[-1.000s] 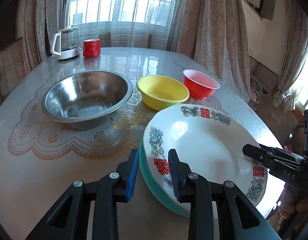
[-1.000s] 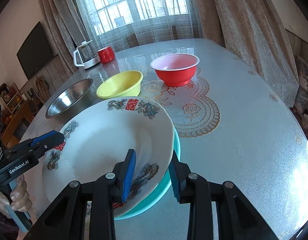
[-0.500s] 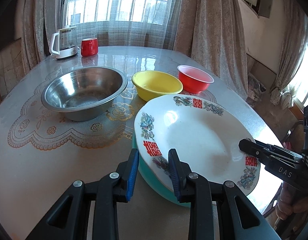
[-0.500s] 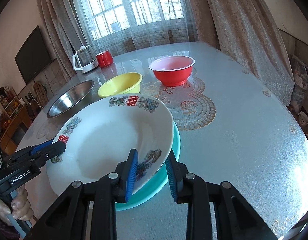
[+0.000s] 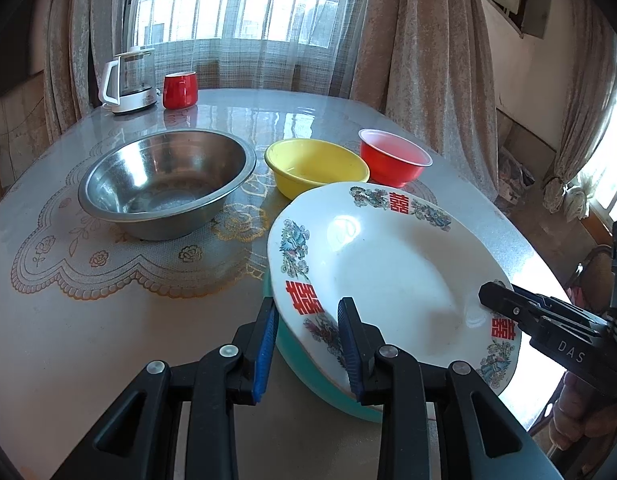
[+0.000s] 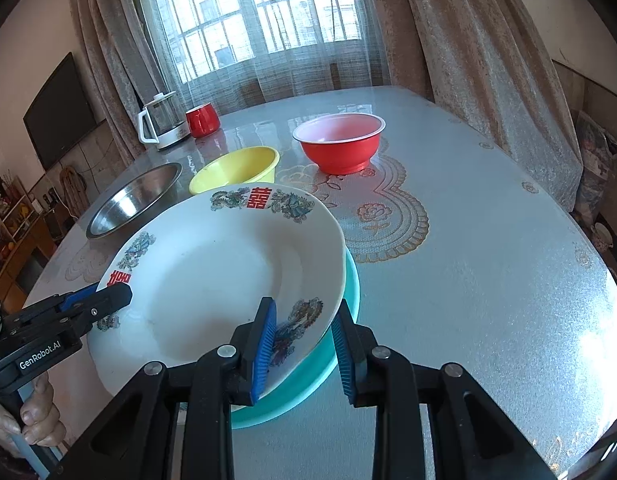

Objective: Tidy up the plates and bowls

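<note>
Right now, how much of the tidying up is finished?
Not much looks done yet. In hand: the left gripper and right gripper each clamp an edge of the white plate, which sits tilted over the teal plate. Left to do: the steel bowl, yellow bowl and red bowl all stand apart on the table, none nested.

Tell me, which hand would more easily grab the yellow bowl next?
Probably the left: the yellow bowl lies just past the left gripper and plate. From the right gripper it lies across the plate. Both grip the plate's rim now.
</note>
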The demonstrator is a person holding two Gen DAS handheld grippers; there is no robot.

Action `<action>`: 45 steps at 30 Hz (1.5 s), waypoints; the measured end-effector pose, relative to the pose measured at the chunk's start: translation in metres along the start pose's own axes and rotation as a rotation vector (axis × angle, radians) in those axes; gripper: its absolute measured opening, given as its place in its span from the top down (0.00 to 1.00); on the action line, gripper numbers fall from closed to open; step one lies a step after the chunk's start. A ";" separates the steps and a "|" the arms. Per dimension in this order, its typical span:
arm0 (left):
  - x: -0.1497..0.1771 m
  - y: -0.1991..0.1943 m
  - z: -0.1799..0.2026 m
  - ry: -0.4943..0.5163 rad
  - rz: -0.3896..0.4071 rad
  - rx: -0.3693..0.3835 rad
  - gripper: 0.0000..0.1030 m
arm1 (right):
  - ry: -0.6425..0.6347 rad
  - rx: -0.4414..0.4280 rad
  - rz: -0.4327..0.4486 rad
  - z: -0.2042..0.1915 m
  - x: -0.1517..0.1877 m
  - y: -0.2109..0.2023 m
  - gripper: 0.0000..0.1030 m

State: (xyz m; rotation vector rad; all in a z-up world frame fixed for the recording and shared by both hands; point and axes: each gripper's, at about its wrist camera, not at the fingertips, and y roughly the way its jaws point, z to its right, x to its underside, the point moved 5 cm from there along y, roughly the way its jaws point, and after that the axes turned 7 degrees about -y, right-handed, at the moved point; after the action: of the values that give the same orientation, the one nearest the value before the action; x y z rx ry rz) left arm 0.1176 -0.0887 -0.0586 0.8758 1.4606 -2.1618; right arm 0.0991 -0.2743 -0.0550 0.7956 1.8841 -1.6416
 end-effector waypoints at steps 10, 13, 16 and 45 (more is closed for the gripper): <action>-0.001 -0.010 -0.004 -0.013 0.019 -0.009 0.69 | 0.052 -0.013 -0.018 0.002 0.002 -0.003 0.70; -0.002 -0.015 -0.009 -0.026 0.027 -0.017 0.68 | 0.067 -0.009 -0.018 0.004 0.003 -0.004 0.68; -0.002 -0.020 -0.015 -0.042 0.036 -0.024 0.67 | 0.080 0.002 -0.018 0.006 0.002 -0.006 0.68; 0.020 -0.055 -0.089 -0.119 0.061 -0.237 0.66 | 0.062 -0.095 0.034 -0.029 -0.021 -0.025 0.57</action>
State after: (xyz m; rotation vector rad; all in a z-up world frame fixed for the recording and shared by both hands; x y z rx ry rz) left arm 0.0930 0.0151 -0.0580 0.6871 1.5690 -1.9131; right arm 0.0957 -0.2496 -0.0184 0.8434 1.9640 -1.5111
